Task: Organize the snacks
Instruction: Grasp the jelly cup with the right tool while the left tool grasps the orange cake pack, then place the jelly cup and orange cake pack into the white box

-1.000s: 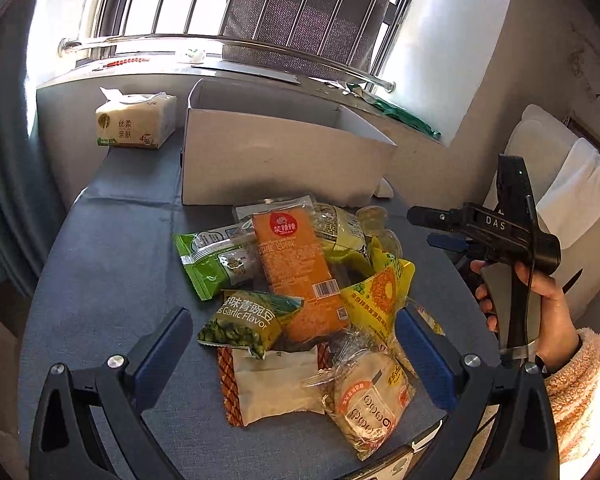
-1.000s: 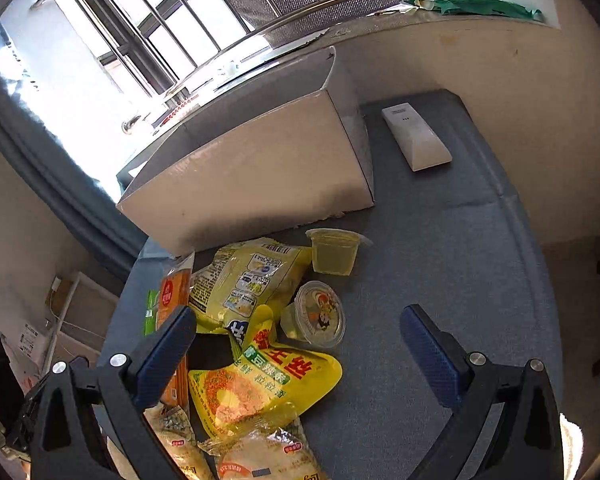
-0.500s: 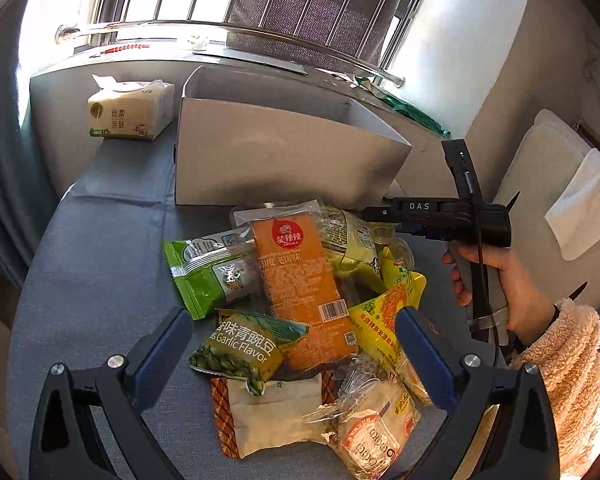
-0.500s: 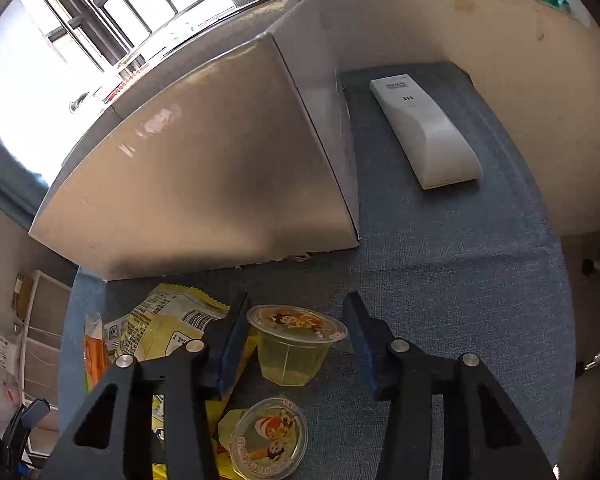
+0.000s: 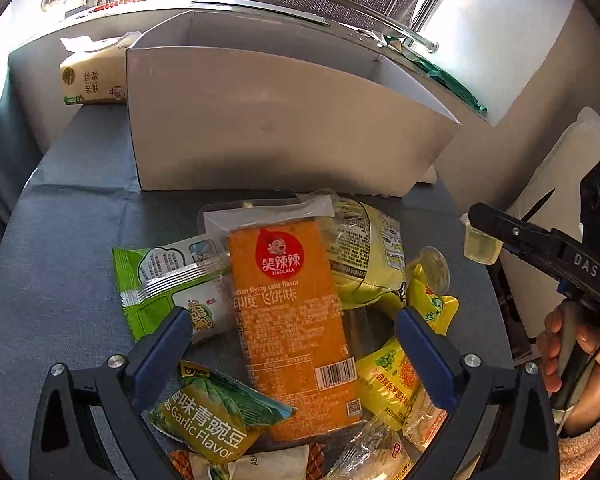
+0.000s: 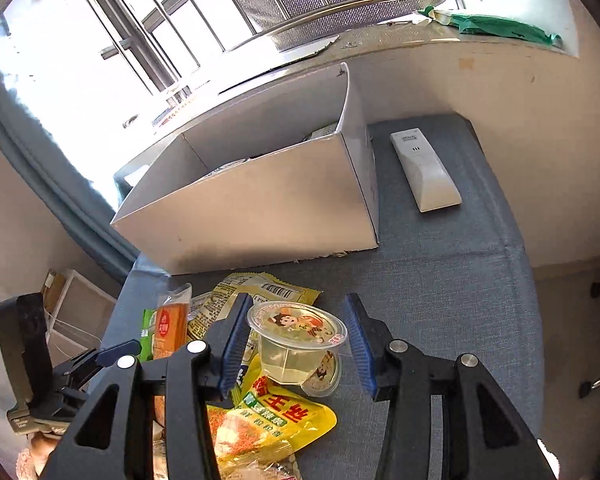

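A pile of snack packets lies on the blue-grey table in front of a white cardboard box (image 5: pixel 284 120). My left gripper (image 5: pixel 292 344) is open and empty, its fingers either side of an orange packet (image 5: pixel 288 320). My right gripper (image 6: pixel 296 340) is shut on a clear jelly cup (image 6: pixel 294 344) and holds it lifted above the pile; the cup also shows in the left wrist view (image 5: pixel 480 242). A second jelly cup (image 6: pixel 324 376) lies on its side below it. The box (image 6: pixel 260 200) is open at the top, with some items inside.
A green packet (image 5: pixel 168 276), a garlic pea packet (image 5: pixel 216 416) and yellow packets (image 6: pixel 268 424) lie in the pile. A tissue pack (image 5: pixel 92 80) stands left of the box. A white remote (image 6: pixel 424 172) lies right of the box. A wall and window sill run behind.
My right gripper closed on the jelly cup and lifted it off the table, away from the box. My left gripper moved forward and down over the orange packet, still open.
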Demonstrator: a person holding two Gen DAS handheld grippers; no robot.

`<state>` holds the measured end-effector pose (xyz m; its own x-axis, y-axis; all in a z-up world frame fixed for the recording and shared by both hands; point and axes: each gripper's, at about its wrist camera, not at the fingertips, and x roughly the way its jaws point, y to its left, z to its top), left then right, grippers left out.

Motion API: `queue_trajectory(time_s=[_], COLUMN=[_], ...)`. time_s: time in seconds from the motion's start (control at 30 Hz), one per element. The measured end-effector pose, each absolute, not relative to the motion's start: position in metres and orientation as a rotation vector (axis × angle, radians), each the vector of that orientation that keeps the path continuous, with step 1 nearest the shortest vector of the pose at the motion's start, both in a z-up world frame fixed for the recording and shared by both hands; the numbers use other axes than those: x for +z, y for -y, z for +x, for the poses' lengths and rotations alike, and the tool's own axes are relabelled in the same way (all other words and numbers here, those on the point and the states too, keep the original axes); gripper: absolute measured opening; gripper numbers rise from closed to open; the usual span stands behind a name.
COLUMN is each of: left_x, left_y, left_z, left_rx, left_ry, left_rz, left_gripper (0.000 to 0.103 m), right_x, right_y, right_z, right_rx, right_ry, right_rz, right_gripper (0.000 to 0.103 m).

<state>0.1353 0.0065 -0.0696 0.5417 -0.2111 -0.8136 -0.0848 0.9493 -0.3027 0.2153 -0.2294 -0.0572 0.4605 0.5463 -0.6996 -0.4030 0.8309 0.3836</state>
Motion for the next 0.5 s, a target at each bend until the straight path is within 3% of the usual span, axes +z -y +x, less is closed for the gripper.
queue_trajectory(time_s=[0.17,0.2,0.23,0.3,0.5], left_x=[-0.082,-0.081,-0.08,-0.077,-0.064], left_y=[0.007,0.009,0.011,0.012,-0.006], left_z=[0.149,0.149,0.148,0.147,0.131], left_rx=[0.009,-0.007,-0.029,-0.04,-0.089], left_ry=[-1.037,-1.022,-1.012,-1.004,-0.927], left_rz=[-0.236,-0.216,-0.209,-0.196,-0.243], left_gripper=[0.099,0.088,0.084,0.059,0.057], right_x=[-0.036,-0.035,-0.033,-0.033,-0.035], right_y=[0.236,0.237,0.237,0.237,0.232], right_z=[0.179,0.173,0.167,0.157,0.146], right_rx=[0.618,0.622,0.624,0.64,0.673], right_ry=[-0.855,-0.845,-0.839,-0.838,-0.836], right_rz=[0.144,0.135,0.127,0.123,0.138], right_gripper=[0.051,0.051,0.051,0.051,0.051])
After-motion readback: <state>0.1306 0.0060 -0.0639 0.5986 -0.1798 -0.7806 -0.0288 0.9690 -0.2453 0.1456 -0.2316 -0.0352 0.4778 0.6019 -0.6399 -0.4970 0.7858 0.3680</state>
